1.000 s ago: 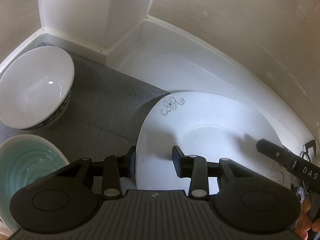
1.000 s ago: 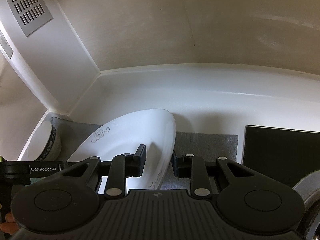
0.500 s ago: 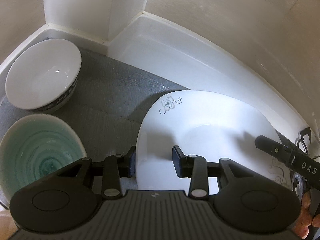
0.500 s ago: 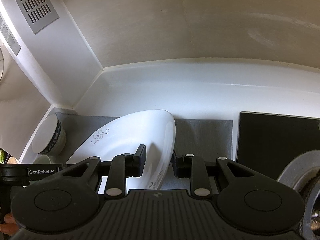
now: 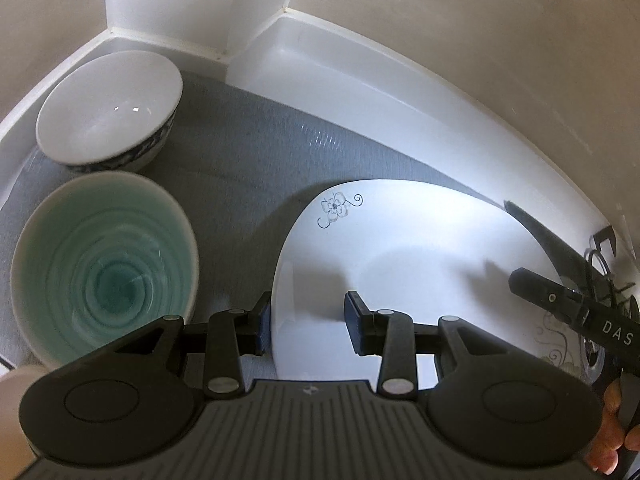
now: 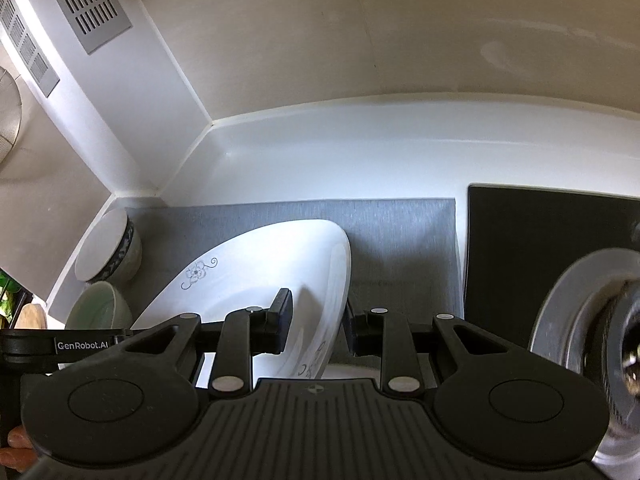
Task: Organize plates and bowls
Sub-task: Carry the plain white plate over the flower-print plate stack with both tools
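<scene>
A grey mat (image 5: pixel 256 152) covers a white counter (image 5: pixel 360 92) set in a beige-walled corner. At nine o'clock sit a teal-glazed bowl (image 5: pixel 104 268) and, behind it, a white bowl (image 5: pixel 108 108) with a dark patterned outside. At centre, a white flower-printed plate (image 5: pixel 420 264) is held between two tools. The left gripper (image 5: pixel 308 322) straddles the plate's near-left edge, fingers parted on either side. At three o'clock the right gripper (image 6: pixel 318 326) brackets the opposite rim, fingers likewise apart. A black panel (image 6: pixel 540 248) lies beyond.
</scene>
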Demonstrator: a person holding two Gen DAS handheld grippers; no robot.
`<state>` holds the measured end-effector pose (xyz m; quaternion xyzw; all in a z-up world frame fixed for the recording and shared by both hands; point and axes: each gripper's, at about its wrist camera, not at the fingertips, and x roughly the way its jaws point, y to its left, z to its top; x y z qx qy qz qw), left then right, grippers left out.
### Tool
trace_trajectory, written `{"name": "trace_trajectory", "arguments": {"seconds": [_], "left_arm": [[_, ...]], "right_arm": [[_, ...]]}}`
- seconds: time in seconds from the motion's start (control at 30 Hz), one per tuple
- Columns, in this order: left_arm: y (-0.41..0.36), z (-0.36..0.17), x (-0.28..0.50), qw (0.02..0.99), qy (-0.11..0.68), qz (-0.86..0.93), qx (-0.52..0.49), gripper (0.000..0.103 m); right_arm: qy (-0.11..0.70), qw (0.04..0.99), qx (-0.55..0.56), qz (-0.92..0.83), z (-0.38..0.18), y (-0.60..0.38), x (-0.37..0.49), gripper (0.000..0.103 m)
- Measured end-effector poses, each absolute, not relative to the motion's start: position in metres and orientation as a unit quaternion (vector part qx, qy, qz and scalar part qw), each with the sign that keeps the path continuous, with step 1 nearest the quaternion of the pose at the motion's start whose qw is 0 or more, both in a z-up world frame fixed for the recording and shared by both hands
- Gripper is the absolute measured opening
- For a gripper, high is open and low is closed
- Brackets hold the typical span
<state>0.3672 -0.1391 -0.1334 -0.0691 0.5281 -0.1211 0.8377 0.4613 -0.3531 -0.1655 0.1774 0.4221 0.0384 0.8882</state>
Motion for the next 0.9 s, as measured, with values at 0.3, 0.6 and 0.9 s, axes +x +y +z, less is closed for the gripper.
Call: {"name": "trace_trajectory", "arguments": {"seconds": [0.3, 0.6, 0.9], "left_arm": [[-0.153, -0.134, 0.376, 0.837, 0.527, -0.139, -0.049, 0.041], [-0.17, -0.138, 0.383, 0.832, 0.528, -0.167, -0.03, 0.041], [-0.185, -0.148, 0.383, 0.827, 0.532, -0.18, -0.015, 0.042]], "right_arm": [[0.419, 0.888, 0.19, 0.025, -0.166, -0.354, 0.434, 0.029], [0.413, 0.887, 0.207, 0.009, -0.168, -0.365, 0.395, 0.029], [0.401, 0.888, 0.227, 0.008, -0.175, -0.381, 0.36, 0.028]]}}
